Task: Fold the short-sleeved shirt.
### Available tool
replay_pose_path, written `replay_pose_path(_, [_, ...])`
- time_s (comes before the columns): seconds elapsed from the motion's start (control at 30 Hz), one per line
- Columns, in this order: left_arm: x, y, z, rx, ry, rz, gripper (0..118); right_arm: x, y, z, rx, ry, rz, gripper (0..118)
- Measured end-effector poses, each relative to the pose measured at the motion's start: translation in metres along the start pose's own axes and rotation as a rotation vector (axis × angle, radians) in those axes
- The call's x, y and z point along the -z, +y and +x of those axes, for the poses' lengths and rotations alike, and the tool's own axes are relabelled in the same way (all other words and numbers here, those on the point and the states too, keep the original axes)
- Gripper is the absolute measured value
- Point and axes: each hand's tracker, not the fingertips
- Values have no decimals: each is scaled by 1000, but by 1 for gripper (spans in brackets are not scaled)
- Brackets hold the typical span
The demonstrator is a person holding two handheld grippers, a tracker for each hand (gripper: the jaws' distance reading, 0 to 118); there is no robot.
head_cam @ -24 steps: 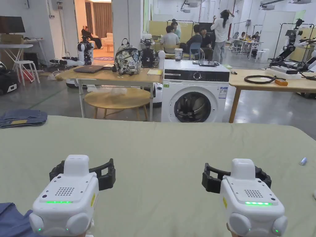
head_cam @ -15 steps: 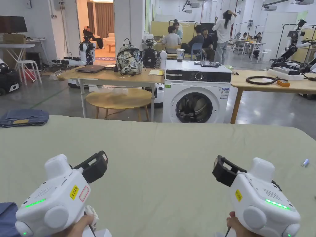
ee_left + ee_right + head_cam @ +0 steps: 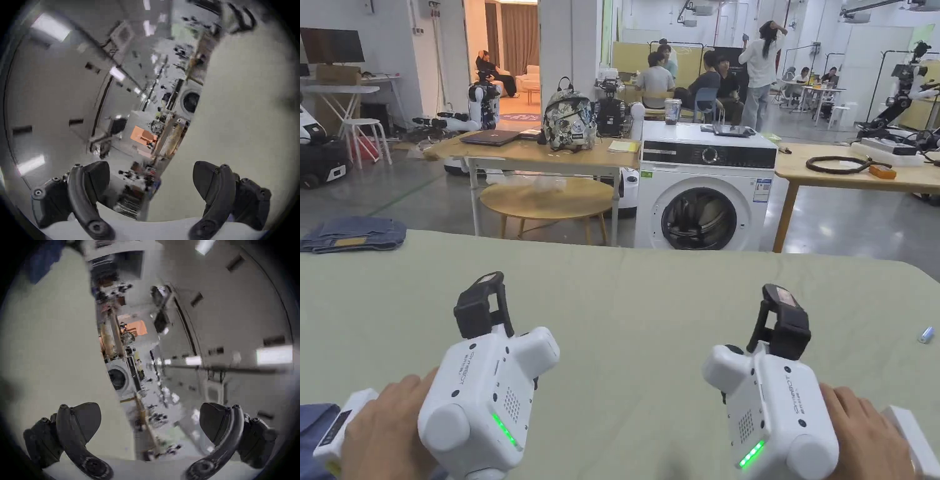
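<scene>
A piece of dark blue cloth [image 3: 312, 425] shows at the bottom left corner of the green-covered table [image 3: 637, 281]; I cannot tell whether it is the shirt. My left gripper [image 3: 480, 306] hovers over the near left of the table, rolled on its side, one jaw above the other. My right gripper [image 3: 784, 322] is turned the same way over the near right. In the left gripper view the left gripper [image 3: 150, 167] has its jaws wide apart and empty. In the right gripper view the right gripper [image 3: 150, 405] is likewise open with nothing between its jaws.
Folded jeans [image 3: 353, 232] lie on the table's far left corner. A small cylinder [image 3: 926, 334] lies near the right edge. Beyond the table stand a washing machine [image 3: 706, 187], wooden tables, and several people at the back.
Both grippers have rolled from lying flat to standing on their sides, jaws now stacked vertically, and have moved slightly forward. The hands holding them now show.
</scene>
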Motion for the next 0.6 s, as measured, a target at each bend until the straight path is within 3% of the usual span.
replay_pose_path(0.07, [5, -7, -1, -17, -18, -6, 104, 0, 1, 2, 36, 8, -14, 118])
replay_pose_path(0.13, [6, -8, -5, -139, -46, -36, 104, 1, 3, 6, 157, 28, -59, 118])
replay_pose_path(0.3, [10, -23, -25, -774, -104, -104, 104, 10, 3, 24, 667, 130, -235, 118])
replay_pose_path(0.47, [6, -43, -34, -1323, -92, -101, 104, 10, -12, 38, 1162, 198, -331, 118])
replay_pose_path(0.5, [7, -47, -35, -1412, -97, -103, 104, 8, -13, 39, 1232, 207, -328, 118])
replay_pose_path(0.6, [10, -52, -31, -1498, -67, -102, 104, 2, -15, 38, 1291, 162, -318, 118])
